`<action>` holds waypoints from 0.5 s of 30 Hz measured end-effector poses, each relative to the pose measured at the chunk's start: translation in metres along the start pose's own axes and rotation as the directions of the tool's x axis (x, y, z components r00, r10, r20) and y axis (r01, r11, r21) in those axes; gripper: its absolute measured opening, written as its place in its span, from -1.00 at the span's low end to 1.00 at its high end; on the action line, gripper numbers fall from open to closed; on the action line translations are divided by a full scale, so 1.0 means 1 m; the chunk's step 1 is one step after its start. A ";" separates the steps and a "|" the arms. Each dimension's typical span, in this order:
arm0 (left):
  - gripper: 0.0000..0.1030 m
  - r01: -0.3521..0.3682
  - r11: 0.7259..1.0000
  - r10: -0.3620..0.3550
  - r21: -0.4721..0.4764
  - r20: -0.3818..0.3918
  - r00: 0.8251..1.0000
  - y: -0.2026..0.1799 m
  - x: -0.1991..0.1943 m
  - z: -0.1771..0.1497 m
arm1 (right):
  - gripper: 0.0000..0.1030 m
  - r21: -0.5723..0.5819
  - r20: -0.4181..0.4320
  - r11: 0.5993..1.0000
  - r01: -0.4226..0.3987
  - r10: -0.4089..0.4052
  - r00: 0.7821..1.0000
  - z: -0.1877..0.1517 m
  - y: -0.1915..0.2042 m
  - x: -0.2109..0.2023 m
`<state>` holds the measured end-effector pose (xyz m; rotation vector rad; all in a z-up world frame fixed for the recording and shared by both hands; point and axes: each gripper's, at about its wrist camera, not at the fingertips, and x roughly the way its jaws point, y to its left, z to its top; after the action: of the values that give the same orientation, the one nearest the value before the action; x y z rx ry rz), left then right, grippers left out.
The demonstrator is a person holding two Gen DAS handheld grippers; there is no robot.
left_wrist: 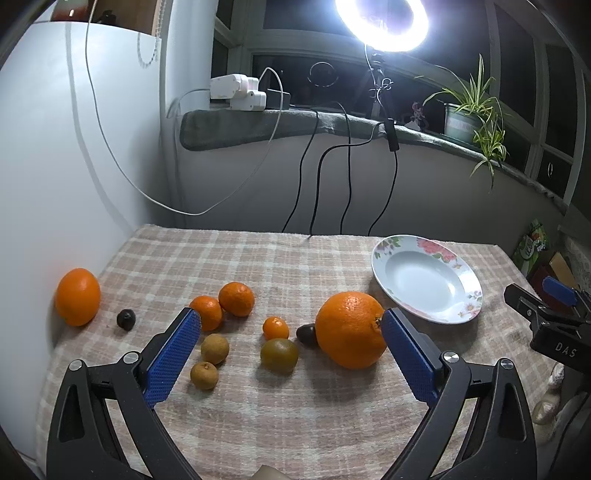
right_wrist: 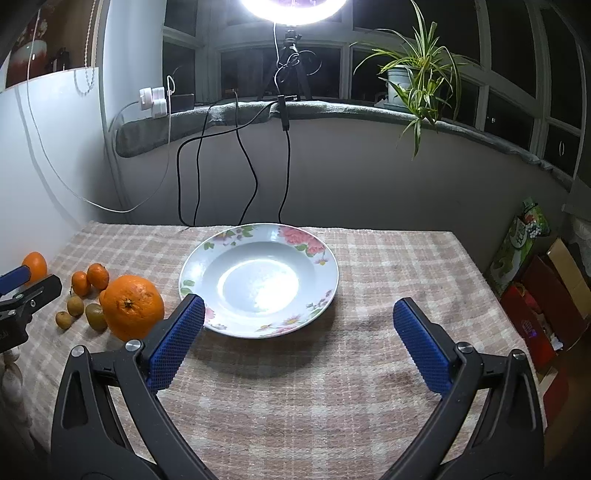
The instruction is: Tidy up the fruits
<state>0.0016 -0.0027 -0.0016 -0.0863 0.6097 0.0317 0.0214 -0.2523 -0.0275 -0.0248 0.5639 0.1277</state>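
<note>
My left gripper (left_wrist: 291, 325) is open above the checked cloth, its blue pads spread wide. A big orange (left_wrist: 351, 329) lies just inside the right pad. Between the pads lie a small mandarin (left_wrist: 275, 328), a greenish fruit (left_wrist: 279, 355), a dark chestnut (left_wrist: 307, 335), two brown longans (left_wrist: 214, 348) and two mandarins (left_wrist: 236, 299). Another orange (left_wrist: 78, 301) and a dark fruit (left_wrist: 126, 319) sit far left. The flowered plate (left_wrist: 461, 310) lies at the right, with nothing in it. My right gripper (right_wrist: 298, 314) is open in front of that plate (right_wrist: 325, 269); the big orange (right_wrist: 132, 307) is to its left.
The cloth-covered table (right_wrist: 332, 387) ends at a wall behind, where black cables (right_wrist: 251, 173) hang down. A white panel (left_wrist: 55, 166) stands along the left edge. A ring light (left_wrist: 384, 22) and a potted plant (right_wrist: 413, 77) stand on the sill. Boxes and bags (right_wrist: 535, 295) sit right of the table.
</note>
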 end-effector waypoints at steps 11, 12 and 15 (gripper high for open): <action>0.91 0.000 1.000 0.000 0.001 0.001 1.000 -0.002 0.002 0.001 | 1.00 -0.020 -0.026 1.000 -0.003 0.002 1.000 -0.001 0.004 0.003; 0.91 0.001 1.000 -0.001 0.000 0.002 1.000 -0.001 0.001 0.000 | 1.00 -0.023 -0.027 1.000 -0.004 0.003 1.000 -0.001 0.004 0.003; 0.90 0.002 1.000 -0.002 0.001 0.001 1.000 -0.002 0.002 0.001 | 1.00 -0.026 -0.029 1.000 -0.007 0.006 1.000 -0.002 0.005 0.003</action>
<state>0.0035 -0.0045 -0.0020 -0.0862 0.6085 0.0299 0.0227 -0.2468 -0.0305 -0.0504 0.5916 0.1412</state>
